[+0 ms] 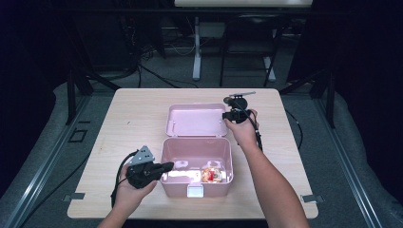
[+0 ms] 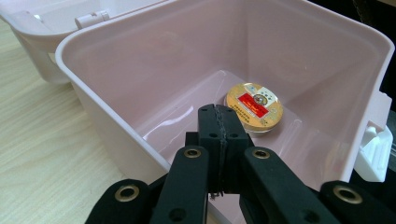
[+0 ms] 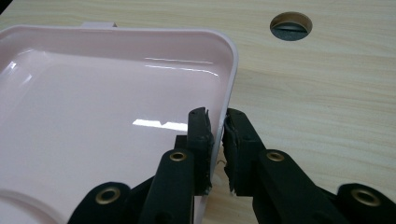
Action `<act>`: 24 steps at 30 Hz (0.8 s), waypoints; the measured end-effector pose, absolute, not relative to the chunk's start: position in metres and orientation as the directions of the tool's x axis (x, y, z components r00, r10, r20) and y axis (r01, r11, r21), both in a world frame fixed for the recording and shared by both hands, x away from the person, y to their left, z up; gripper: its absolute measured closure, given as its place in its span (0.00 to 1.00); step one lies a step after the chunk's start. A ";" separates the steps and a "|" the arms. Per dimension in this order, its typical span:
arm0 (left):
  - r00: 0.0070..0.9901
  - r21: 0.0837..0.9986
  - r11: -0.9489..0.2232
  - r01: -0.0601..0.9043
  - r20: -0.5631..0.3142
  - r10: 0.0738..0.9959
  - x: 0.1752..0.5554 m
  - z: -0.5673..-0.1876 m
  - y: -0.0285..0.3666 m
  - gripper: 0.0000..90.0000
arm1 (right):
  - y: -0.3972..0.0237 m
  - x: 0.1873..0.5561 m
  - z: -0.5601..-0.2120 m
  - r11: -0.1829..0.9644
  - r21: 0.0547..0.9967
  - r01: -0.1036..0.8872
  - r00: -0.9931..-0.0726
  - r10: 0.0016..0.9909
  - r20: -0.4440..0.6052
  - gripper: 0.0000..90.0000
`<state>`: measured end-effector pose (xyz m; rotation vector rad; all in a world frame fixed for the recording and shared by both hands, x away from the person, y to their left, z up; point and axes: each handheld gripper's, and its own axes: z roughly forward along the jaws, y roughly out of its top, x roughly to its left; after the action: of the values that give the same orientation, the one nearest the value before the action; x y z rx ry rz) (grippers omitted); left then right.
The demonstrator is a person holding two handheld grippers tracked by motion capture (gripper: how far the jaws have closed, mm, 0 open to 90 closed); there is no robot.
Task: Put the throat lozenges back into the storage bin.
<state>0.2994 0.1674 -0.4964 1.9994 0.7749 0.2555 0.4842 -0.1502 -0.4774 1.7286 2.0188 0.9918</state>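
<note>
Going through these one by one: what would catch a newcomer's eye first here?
The open pink box in the middle of the table, its lid laid flat behind it. A round gold tin with a red label lies on the box floor. The right hand-held gripper straddles the lid's edge; the left hand-held gripper is shut at the box's rim.

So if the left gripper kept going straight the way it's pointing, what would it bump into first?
Probably the pink box's inner floor, near the round gold-lidded tin; the shut left gripper points down into the box, though depth is unclear.

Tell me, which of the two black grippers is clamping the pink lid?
The right gripper: its jaws straddle the lid rim. The left gripper is shut over the box.
</note>
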 end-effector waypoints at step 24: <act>0.775 0.838 -0.350 0.417 -0.127 0.619 0.300 -0.497 0.167 1.00 | -0.148 0.465 -0.446 0.043 0.763 0.645 -0.270 0.947 0.174 0.95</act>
<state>0.2996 0.1670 -0.4968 1.9940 0.7787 0.2616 0.4654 -0.1483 -0.4464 1.6041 1.9502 1.0895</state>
